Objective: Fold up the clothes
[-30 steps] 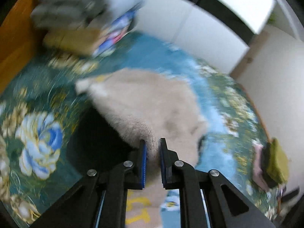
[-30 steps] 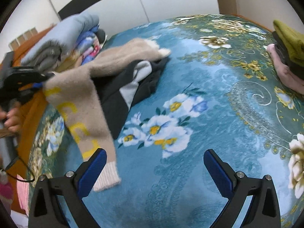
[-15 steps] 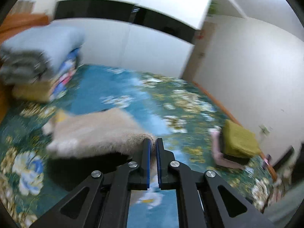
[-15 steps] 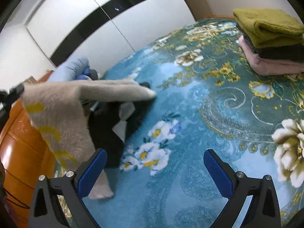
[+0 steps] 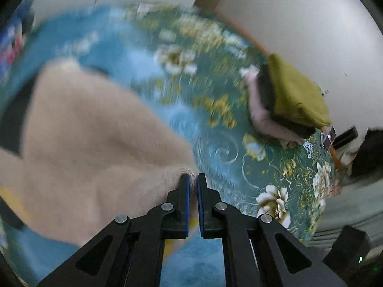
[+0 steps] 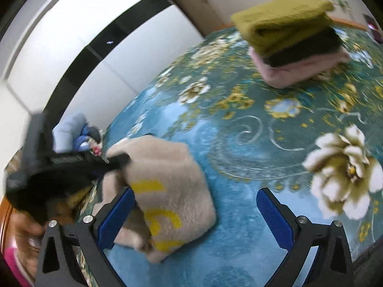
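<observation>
A fuzzy beige garment (image 5: 91, 143) with yellow lettering hangs over the floral blue bed cover. My left gripper (image 5: 193, 183) is shut on its edge and holds it up. In the right wrist view the garment (image 6: 172, 186) hangs doubled over the bed, with the left gripper (image 6: 119, 160) clamped on its top edge. My right gripper (image 6: 196, 210) is open and empty, with the garment just in front of its left finger. A dark garment (image 5: 14, 117) lies behind the beige one.
A folded stack, olive on dark on pink (image 6: 292, 38), sits on the bed's far right side; it also shows in the left wrist view (image 5: 292, 100). Folded blankets (image 6: 71, 129) lie at the back left. White wardrobe doors stand behind the bed (image 6: 251, 143).
My left gripper has carried the beige garment to the right and towards the bed's middle, off the dark garment. My right gripper has swung right and closer to the hanging garment, still open.
</observation>
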Motion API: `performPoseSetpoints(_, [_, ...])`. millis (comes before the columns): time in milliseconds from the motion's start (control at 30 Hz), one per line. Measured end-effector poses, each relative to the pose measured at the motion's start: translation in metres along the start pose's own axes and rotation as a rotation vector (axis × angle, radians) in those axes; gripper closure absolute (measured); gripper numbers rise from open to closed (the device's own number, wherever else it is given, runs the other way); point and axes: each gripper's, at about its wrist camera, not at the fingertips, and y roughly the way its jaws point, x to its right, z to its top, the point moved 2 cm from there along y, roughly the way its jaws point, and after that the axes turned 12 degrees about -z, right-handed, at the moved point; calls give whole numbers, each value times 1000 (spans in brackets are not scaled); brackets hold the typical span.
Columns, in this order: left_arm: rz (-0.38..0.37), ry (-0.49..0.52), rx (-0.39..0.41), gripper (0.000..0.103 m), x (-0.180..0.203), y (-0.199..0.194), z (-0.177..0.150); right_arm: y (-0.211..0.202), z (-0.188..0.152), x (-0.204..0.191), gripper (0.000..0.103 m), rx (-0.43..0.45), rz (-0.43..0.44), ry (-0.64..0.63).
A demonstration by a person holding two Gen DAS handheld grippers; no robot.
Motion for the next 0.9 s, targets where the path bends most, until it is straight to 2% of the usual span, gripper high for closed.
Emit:
performPoseSetpoints(100, [-59, -6, -39, 95, -1, 0, -6, 11, 0, 1, 0, -24, -14, -2])
performPoseSetpoints(200, [-68, 41, -77, 84, 0, -18, -9, 23, -5, -9, 0, -58, -6, -49])
performPoseSetpoints(267, [-86, 28, -25, 56, -11, -45, -12, 27, -12, -22, 0, -78, 8, -111])
performPoseSetpoints(333, [-83, -2, 40, 46, -31, -66, -15, 30, -17, -35, 0, -94, 18, -179])
performPoseSetpoints(367, [-71, -25, 70, 46, -44, -76, -18, 32, -20, -41, 0, -102, 23, -213])
performPoseSetpoints(433, [0, -118, 110, 46, -81, -92, -31, 36, -26, -53, 0, -116, 30, -278])
performPoseSetpoints(500, [67, -240, 134, 46, -124, -101, -49, 42, -29, -62, 0, -121, 22, -328])
performPoseSetpoints(567, [112, -386, 124, 46, -166, -104, -73, 48, -28, -70, 0, -119, 7, -376])
performPoseSetpoints(667, [103, -577, 112, 46, -214, -101, -107, 55, -26, -85, 0, -111, -7, -442])
performPoseSetpoints(733, [106, -669, 118, 46, -235, -96, -125, 61, -23, -95, 2, -110, -13, -475])
performPoseSetpoints(833, [114, -717, 162, 46, -248, -90, -133, 71, -19, -105, 11, -129, -32, -494])
performPoseSetpoints(900, [117, -746, 193, 46, -255, -84, -136, 77, -15, -111, 25, -134, -51, -509])
